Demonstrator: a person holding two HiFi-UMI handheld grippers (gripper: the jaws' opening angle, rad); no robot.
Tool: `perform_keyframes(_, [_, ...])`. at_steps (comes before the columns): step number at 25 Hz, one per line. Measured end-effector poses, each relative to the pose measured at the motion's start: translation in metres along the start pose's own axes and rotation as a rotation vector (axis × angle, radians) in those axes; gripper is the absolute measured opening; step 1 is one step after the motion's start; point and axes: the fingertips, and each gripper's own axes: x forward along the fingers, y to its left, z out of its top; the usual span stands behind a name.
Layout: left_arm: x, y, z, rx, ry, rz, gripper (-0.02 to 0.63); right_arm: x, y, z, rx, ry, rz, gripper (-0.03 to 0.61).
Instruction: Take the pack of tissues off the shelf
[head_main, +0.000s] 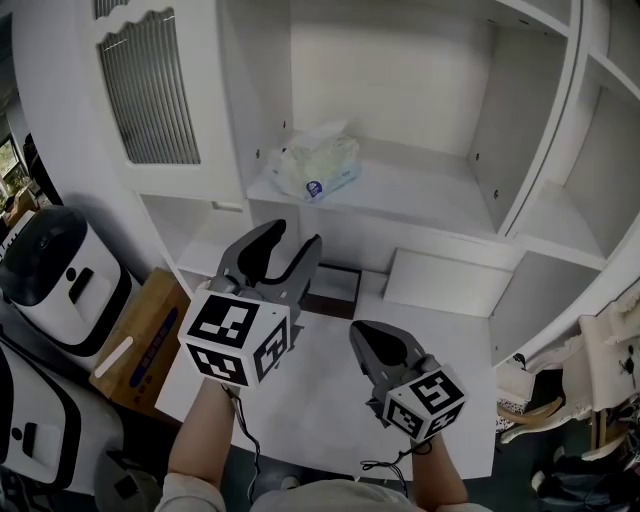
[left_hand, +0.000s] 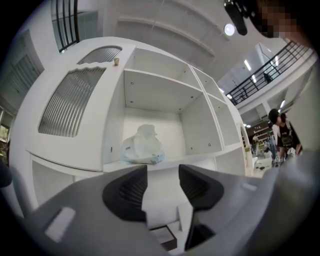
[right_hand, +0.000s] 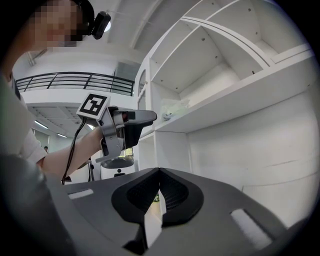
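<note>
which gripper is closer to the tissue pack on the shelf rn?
Left. The left gripper, jaws open, is raised below and in front of the tissue pack, aimed at it. The right gripper, jaws together, hangs lower and farther back, to the right.

A white shelf unit (head_main: 425, 195) with open compartments fills the far side. Its upper left holds a ribbed door panel (head_main: 150, 90). Left of the unit stand a white-and-black machine (head_main: 60, 285), perhaps a dispenser, and a brown box (head_main: 140, 345). Above the unit a round ceiling lamp (left_hand: 229, 29) glows, and to the unit's right runs a dark balcony railing (left_hand: 270, 70).
</note>
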Motion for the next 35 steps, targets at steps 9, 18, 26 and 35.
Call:
perform_keyframes(9, [0.022,0.010,0.005,-0.020,-0.014,0.056,0.225,0.000,-0.016,0.000,0.011,-0.002,0.020,0.003])
perform_keyframes(18, [0.039,0.015,0.017,0.021,-0.033,0.116,0.229,0.002,-0.031,0.001,0.019,-0.006,0.034,0.003])
perform_keyframes(26, [0.046,0.026,0.011,0.051,-0.017,0.199,0.053,0.001,-0.043,-0.002,0.032,-0.003,0.032,0.003])
perform_keyframes(35, [0.042,0.025,0.011,0.048,-0.041,0.198,0.002,0.005,-0.044,-0.005,0.037,0.001,0.037,0.003])
